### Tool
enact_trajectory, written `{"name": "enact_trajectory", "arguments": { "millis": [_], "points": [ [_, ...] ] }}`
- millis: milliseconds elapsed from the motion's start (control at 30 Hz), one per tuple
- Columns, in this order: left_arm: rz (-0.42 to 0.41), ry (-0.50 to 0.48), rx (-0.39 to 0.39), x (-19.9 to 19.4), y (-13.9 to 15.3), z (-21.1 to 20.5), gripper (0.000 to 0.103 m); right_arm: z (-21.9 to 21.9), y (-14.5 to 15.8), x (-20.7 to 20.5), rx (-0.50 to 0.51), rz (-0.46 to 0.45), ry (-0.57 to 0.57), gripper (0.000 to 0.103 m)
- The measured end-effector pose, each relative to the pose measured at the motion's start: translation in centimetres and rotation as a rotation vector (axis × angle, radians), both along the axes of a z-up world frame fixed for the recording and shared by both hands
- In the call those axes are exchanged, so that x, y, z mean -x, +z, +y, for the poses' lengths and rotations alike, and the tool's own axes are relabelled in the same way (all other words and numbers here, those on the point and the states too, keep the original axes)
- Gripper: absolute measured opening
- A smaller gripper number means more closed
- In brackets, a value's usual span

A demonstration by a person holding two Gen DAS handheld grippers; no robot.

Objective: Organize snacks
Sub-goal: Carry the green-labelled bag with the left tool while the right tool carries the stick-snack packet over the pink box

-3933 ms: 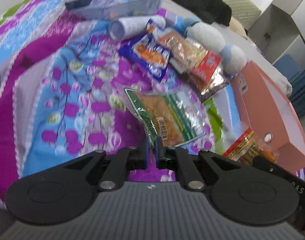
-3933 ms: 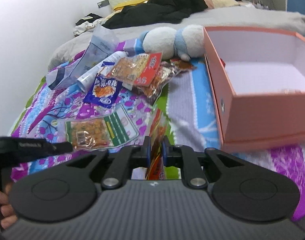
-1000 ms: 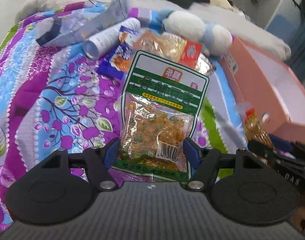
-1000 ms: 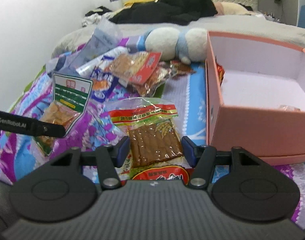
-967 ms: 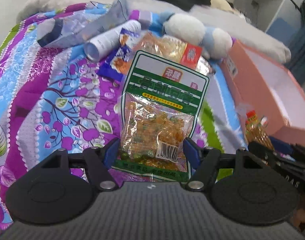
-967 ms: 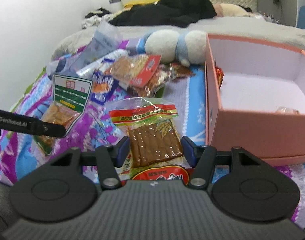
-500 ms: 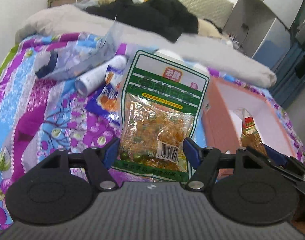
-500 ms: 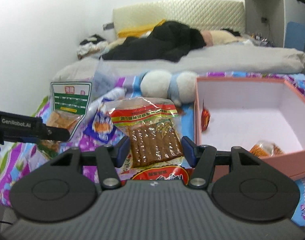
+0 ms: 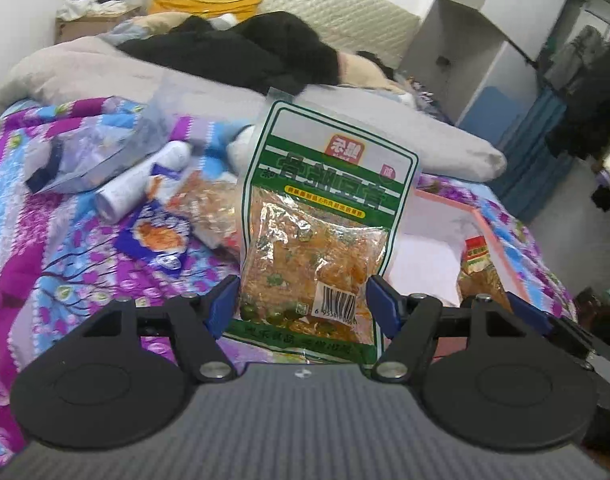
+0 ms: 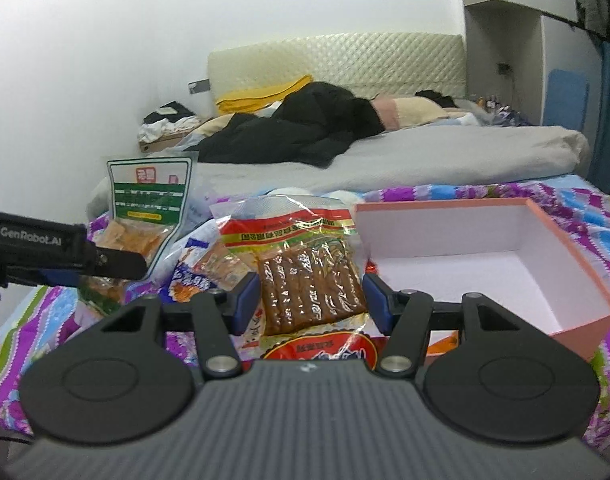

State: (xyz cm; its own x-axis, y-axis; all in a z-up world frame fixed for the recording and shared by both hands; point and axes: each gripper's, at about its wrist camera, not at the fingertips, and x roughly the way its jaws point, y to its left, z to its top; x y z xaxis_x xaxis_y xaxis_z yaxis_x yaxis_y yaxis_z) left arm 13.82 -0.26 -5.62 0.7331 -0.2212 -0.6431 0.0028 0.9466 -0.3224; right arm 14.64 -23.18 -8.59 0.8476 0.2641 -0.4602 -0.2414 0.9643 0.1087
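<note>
Beside pink box [image 10: 577, 264], w/ snack inside: L gripper [image 9: 303, 302] grips green packet [image 9: 325, 216], R gripper [image 10: 311, 300] red packet [image 10: 301, 264].

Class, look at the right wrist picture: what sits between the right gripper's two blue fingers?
In the right wrist view, a red-topped snack packet of brown strips sits upright between the right gripper fingers; the pink box lies beside it.
</note>
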Motion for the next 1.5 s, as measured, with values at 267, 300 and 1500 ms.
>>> {"name": "enact_trajectory", "arguments": {
  "millis": [267,300,1500],
  "points": [
    [-0.004,-0.074,0.025,-1.0,-0.3,-3.3,0.073,-3.1,0.0,0.6,0.017,0.013,-0.075,0.059],
    [0.001,-0.082,0.029,-1.3,-0.5,-3.7,0.073,-3.4,-0.1,0.6,0.020,0.018,-0.082,0.059],
    [0.245,-0.244,-0.032,-24.0,-10.0,-16.2,0.074,-11.8,-8.7,-17.1,0.030,0.326,-0.155,0.060]
  ]
}}
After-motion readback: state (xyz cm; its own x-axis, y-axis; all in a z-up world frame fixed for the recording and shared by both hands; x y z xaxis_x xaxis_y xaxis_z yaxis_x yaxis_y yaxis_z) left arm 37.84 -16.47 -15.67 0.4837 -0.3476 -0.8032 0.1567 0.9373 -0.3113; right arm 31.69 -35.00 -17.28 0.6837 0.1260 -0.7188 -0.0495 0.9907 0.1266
